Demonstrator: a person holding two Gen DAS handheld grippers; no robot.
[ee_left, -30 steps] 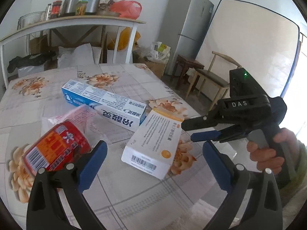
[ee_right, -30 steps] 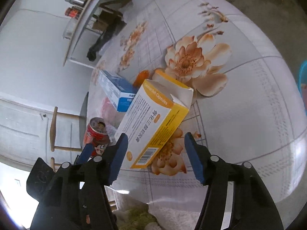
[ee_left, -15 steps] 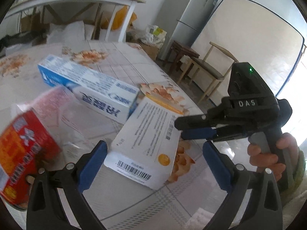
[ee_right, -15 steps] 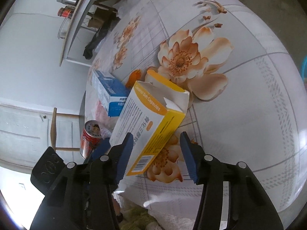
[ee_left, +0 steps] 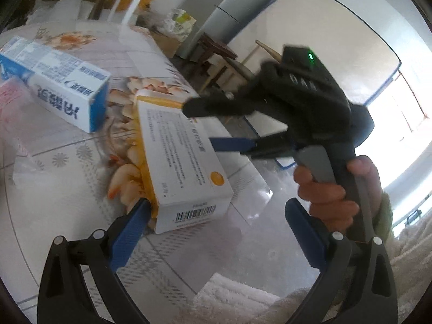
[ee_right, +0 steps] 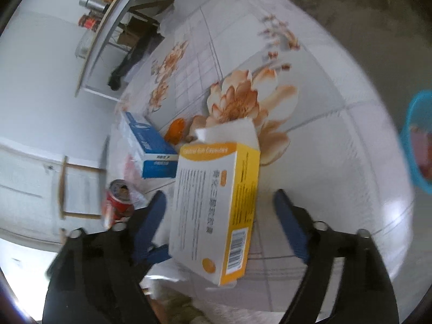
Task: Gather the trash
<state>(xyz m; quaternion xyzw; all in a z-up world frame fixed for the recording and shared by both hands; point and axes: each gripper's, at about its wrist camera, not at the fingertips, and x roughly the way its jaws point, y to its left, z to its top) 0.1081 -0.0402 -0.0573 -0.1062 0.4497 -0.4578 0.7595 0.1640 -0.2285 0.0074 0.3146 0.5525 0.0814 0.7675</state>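
Note:
A white and yellow medicine box [ee_left: 181, 159] lies on the flowered table, its end flap open; it also shows in the right wrist view [ee_right: 216, 210]. My left gripper [ee_left: 216, 232] is open, its left finger touching the box's near corner. My right gripper [ee_right: 221, 216] is open with the box between its fingers; the same gripper [ee_left: 205, 127] reaches over the box's far half in the left wrist view. A blue and white toothpaste box [ee_left: 56, 86] lies behind. A red can [ee_right: 118, 202] stands at the left.
A blue bin [ee_right: 418, 140] sits off the table's right side. An orange peel [ee_right: 175, 129] lies by the toothpaste box [ee_right: 148, 145]. A clear plastic wrapper [ee_left: 13, 124] lies at the left. Chairs and a fridge [ee_left: 237, 16] stand beyond the table edge.
Both grippers have closed in on the medicine box. The box has turned and tipped up. The left view swung right, so the red can has left it.

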